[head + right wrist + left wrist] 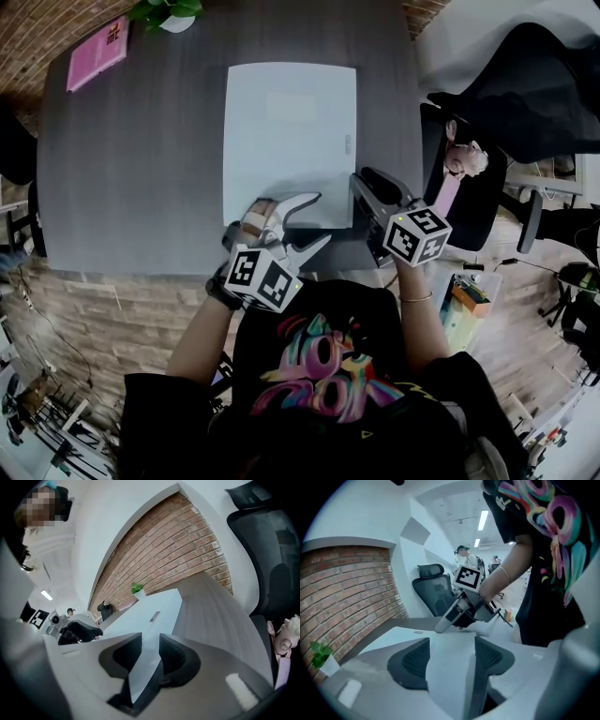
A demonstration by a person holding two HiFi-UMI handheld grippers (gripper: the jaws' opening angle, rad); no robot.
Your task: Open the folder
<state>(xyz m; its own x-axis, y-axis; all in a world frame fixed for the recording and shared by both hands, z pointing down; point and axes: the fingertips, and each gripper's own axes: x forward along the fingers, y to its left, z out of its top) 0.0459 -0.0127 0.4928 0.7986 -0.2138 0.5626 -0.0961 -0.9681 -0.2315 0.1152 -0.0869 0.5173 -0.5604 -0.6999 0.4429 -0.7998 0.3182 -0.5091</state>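
A pale, shut folder (291, 131) lies flat on the dark grey table (131, 169). My left gripper (317, 221) is at the folder's near edge, left of its middle, with its jaws spread wide. In the left gripper view the folder (445, 641) shows in the broad gap of the left gripper (451, 660), and no pad presses on it. My right gripper (370, 180) sits at the near right corner. In its own view the right gripper (150, 653) straddles the folder's edge (150, 611) with a gap on both sides.
A pink book (97, 53) and a potted plant (173, 14) sit at the table's far left. A black office chair (534, 94) and a small doll (464, 159) stand right of the table. A brick wall (183, 541) runs behind it.
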